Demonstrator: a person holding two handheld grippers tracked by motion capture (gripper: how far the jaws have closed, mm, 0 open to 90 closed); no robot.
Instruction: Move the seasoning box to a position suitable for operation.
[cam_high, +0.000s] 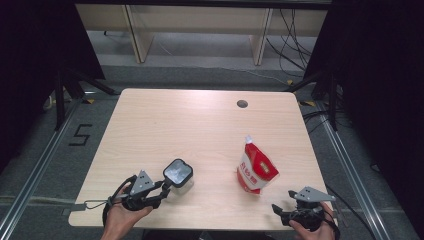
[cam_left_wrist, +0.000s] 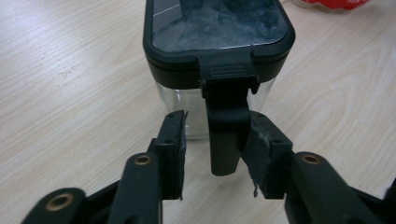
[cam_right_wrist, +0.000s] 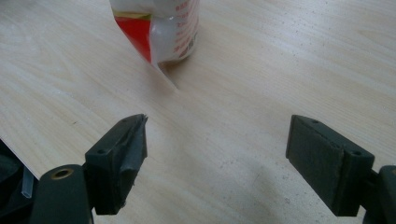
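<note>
A clear container (cam_high: 179, 181) with a black-rimmed lid (cam_left_wrist: 217, 28) stands near the table's front left. Its black latch (cam_left_wrist: 226, 128) hangs down the front wall. My left gripper (cam_high: 164, 188) (cam_left_wrist: 217, 116) is open with a jaw on each side of that latch. The right pad (cam_left_wrist: 261, 149) touches the latch, and a gap separates the left pad (cam_left_wrist: 173, 149) from it. A red and white pouch (cam_high: 256, 170) (cam_right_wrist: 161, 30) stands at the front right. My right gripper (cam_high: 278, 208) (cam_right_wrist: 219, 122) is wide open and holds nothing, a short way in front of the pouch near the table's edge.
The wooden table (cam_high: 200, 125) has a round cable hole (cam_high: 242, 104) at the back right. Black stands and cables line the floor on both sides. The table's front edge (cam_right_wrist: 14, 140) runs close to my right gripper.
</note>
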